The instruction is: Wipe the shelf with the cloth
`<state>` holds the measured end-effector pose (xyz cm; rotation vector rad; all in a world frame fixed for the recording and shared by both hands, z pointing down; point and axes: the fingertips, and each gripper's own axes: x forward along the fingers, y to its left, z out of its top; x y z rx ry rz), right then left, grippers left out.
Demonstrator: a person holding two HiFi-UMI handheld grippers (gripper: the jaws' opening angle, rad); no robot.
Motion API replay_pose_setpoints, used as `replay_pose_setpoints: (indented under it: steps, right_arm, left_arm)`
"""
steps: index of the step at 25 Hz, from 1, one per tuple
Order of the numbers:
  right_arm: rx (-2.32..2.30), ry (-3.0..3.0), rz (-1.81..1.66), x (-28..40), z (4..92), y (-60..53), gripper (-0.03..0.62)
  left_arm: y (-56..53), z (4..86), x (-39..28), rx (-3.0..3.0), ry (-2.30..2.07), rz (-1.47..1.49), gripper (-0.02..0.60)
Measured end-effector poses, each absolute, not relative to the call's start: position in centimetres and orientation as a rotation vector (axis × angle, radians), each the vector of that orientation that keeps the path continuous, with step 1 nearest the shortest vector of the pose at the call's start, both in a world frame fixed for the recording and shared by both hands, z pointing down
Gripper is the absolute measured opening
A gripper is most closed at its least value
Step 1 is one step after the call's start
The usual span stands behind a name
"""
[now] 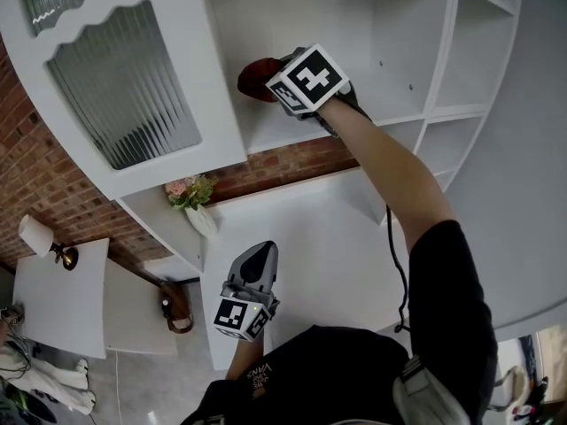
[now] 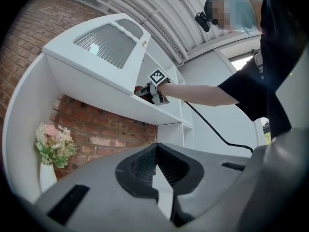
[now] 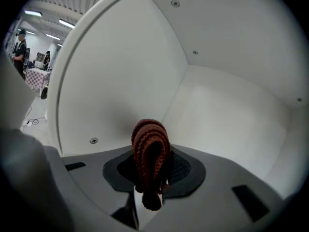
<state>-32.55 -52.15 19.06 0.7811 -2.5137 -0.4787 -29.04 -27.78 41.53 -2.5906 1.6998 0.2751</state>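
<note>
The cloth (image 3: pixel 150 149), a soft, light knit, is clamped mid-fold in my right gripper (image 3: pixel 152 174) inside the shelf (image 3: pixel 231 115) near its back wall, a sound hold I judge, while my left gripper (image 2: pixel 155 150), below the shelf, is closed on nothing.

The right arm (image 1: pixel 390 175) stretches far and to the left, its right gripper (image 1: pixel 276 82) raised with fingers (image 3: pixel 186 170) clamped on the cloth (image 1: pixel 255 78). The left gripper (image 1: pixel 259 257) hangs low, near the body, its fingers (image 2: pixel 140 166) pressed together with nothing between them.
</note>
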Motion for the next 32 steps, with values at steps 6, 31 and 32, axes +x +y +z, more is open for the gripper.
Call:
replay_pose_setpoints:
  steps: [6, 31, 32]
  right_arm:
    - [0.692, -2.472, -0.346, -35.2, 21.1, -53.6, 0.100]
    - [1.158, -1.740, -0.405, -14.0, 22.0, -64.4, 0.100]
    - [1.174, -1.675, -0.419, -12.9, 21.9, -64.6, 0.100]
  left_arm:
    - [-27.8, 42.4, -30.2, -2.575, 1.758, 0.290, 0.006]
    - [-28.8, 43.3, -28.8, -2.659, 1.689, 0.316, 0.006]
    - [-28.9, 43.3, -28.7, -2.666, 1.680, 0.319, 0.006]
